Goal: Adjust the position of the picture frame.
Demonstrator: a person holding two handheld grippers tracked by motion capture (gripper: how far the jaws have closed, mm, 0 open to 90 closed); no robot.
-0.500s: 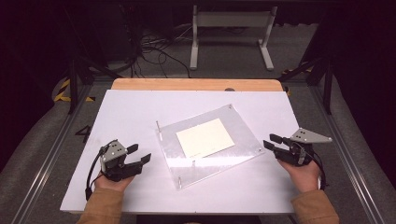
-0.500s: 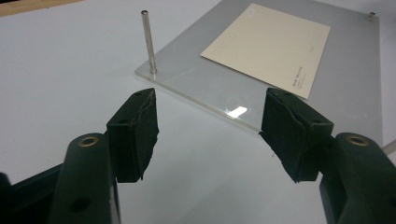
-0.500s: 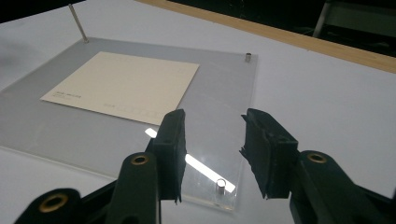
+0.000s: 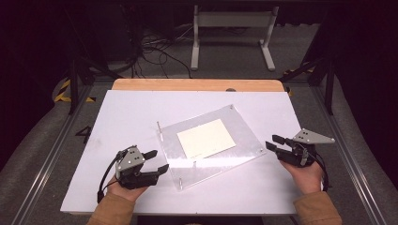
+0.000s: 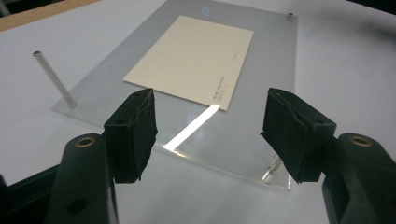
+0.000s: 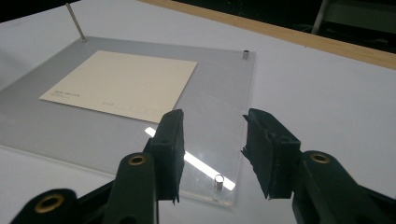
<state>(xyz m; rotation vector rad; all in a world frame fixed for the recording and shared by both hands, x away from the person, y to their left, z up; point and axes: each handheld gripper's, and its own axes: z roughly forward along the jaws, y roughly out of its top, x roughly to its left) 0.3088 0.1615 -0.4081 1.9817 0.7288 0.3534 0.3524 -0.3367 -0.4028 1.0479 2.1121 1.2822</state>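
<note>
The left claw sits low over the white bench, its two black jaws spread wide with nothing between them. In the left gripper view the jaws frame the near edge of a clear plastic sheet without touching it; the sheet's corner lies just ahead of the right-hand jaw. The person's left hand grips the tool from behind, a tan sleeve showing at the bottom edge, and a black cable loops off the claw's outer side.

The right claw is also open, its jaws parted a little less widely, and holds nothing. In the right gripper view the jaws hover just short of the sheet's corner, where a short metal peg stands upright. A grey three-cornered plate tops this claw, and the right hand holds it from below.

Between the two claws the clear sheet lies flat on the bench, turned at an angle to its edges. A cream card lies at the sheet's middle, with a small line of print near one corner, too small to read. A thin, tall metal rod stands tilted at one corner of the sheet and short pegs at others.

Beyond the bench's wooden far edge, cables lie tangled on the floor beside a white metal stand.
</note>
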